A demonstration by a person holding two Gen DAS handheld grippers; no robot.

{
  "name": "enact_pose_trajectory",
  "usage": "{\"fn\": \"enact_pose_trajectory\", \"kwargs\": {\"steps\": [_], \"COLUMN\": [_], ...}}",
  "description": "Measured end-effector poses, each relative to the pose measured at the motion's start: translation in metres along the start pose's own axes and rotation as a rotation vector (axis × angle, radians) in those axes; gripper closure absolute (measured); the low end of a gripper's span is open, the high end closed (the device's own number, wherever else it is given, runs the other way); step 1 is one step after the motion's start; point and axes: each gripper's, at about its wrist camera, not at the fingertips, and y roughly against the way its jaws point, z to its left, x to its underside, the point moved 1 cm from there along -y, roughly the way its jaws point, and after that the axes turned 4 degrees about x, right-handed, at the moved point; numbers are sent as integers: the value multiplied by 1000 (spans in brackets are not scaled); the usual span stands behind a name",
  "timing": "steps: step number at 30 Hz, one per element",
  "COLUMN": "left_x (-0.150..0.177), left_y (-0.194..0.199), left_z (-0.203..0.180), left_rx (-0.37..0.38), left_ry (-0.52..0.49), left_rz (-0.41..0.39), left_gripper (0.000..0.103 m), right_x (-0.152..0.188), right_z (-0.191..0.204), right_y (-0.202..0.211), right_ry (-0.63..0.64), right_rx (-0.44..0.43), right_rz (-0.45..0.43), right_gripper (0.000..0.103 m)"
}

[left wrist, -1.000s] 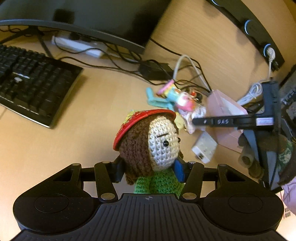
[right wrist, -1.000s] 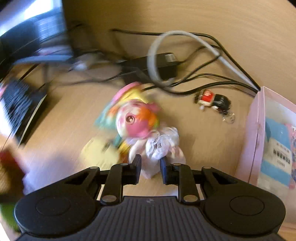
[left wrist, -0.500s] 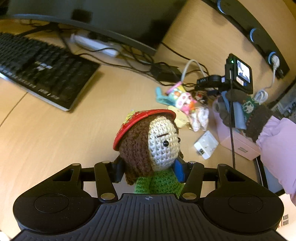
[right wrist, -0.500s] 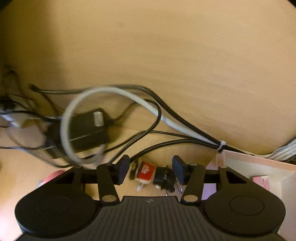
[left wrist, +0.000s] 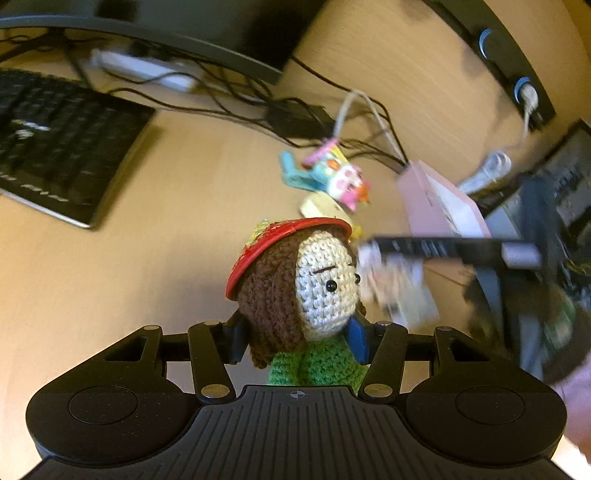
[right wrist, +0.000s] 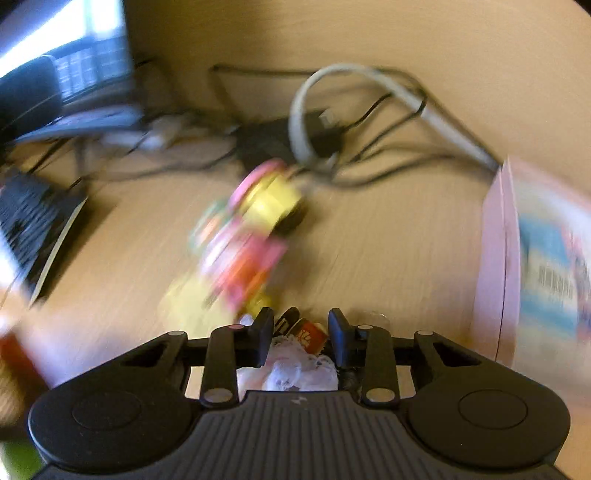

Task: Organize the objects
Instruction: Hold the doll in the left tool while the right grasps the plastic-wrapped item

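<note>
My left gripper (left wrist: pixel 297 338) is shut on a crochet doll (left wrist: pixel 306 288) with brown hair, a red hat and a green body, held above the wooden desk. My right gripper (right wrist: pixel 301 330) is shut on a small red and black keychain figure (right wrist: pixel 304 332), with a crumpled white wrapper (right wrist: pixel 295 371) below it. The right gripper shows blurred in the left wrist view (left wrist: pixel 369 247), just right of the doll. A colourful pink and yellow toy (right wrist: pixel 251 236) lies on the desk ahead; it also shows in the left wrist view (left wrist: pixel 332 173).
A pink open box (right wrist: pixel 524 258) stands at the right; it also shows in the left wrist view (left wrist: pixel 439 203). A black keyboard (left wrist: pixel 55 147) lies at the left. Tangled cables and a black adapter (right wrist: pixel 288 140) lie behind the toy. A monitor base (left wrist: pixel 147 33) is at the back.
The right gripper closed on the keychain figure and pulled back toward the pink toy and the doll. The left gripper kept holding the doll and swung a little.
</note>
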Motion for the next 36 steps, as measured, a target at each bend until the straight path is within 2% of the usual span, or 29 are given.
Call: {"fn": "enact_pose_trajectory", "kwargs": {"steps": [2,3,4,6,8,10,13,15,16,18,20,25,26,27,28,29,31,34,36], "left_x": [0,1,1,2,2,2,4,5,6,7,9,15,17,19,22,25,30,36,33], "left_y": [-8,-11,-15,-23,-28,-29,-20,-14,-11,-6,-2,9,9,8,7,6,2,-5,-10], "left_z": [-6,-9,-11,-15,-16,-19,-29,-31,-30,-33,-36,-38,-39,-39,-41,-43,-48,-60,-74], "left_rx": [7,2,-6,-34,-50,-70,-98,-118,-120,-136,-169,-211,-219,-223,-224,-221,-200,-138,-76], "left_ry": [-11,-14,-15,-1,43,88,63,88,103,93,73,49,33,18,3,-17,-65,-141,-180], "left_rz": [15,19,22,26,22,22,-7,-26,-27,-32,-39,-23,-9,9,28,51,97,159,178], "left_gripper": [46,46,46,46,46,46,46,46,46,46,46,46,46,46,46,46,46,46,46], "right_x": [20,31,40,62,76,93,110,114,114,106,95,84,83,82,81,82,84,96,104], "right_z": [3,4,4,3,10,11,3,-6,-11,-19,-15,27,35,42,46,50,53,43,26], "right_y": [25,38,43,59,65,64,57,63,72,88,87,51,43,34,28,27,37,70,97], "right_ry": [47,72,83,104,138,192,247,252,223,121,74,165,192,223,245,257,267,251,214], "right_rx": [61,92,106,78,52,69,184,255,231,116,49,43,51,72,90,88,61,22,40], "right_rz": [-48,-73,-92,-98,-80,-72,-52,-81,-98,-134,-170,-190,-184,-173,-159,-153,-124,-135,-163], "right_gripper": [67,54,36,24,24,24,24,24,24,24,24,24,24,30,52,58,81,83,83]}}
